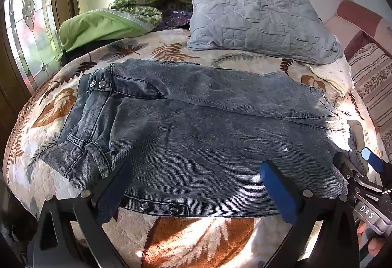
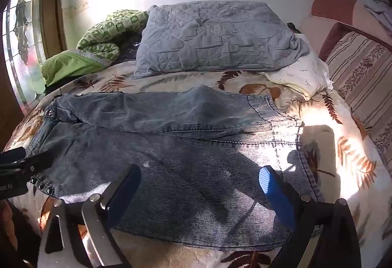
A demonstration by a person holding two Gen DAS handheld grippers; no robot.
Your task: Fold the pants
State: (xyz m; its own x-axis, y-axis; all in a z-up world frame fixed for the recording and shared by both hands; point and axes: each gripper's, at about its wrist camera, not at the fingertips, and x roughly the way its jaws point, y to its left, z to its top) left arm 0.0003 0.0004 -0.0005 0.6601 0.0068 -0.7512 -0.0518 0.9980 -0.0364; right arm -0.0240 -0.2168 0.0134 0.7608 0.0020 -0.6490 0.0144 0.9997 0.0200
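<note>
Left wrist: jeans (image 1: 196, 126) flat on bedspread (image 1: 201, 233), no containers.

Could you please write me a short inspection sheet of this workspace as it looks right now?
Surface: bed with leaf-print blanket, sunlit patches.
Job's things: grey jeans spread out, waistband at left, legs side by side.
Clutter: blue-grey quilted pillow, green bedding, white pillow.
Grippers: left tongs open over the near waist; right tongs open over the near leg.
Cables: nothing seen.
Surroundings: stained-glass window, striped headboard.
</note>
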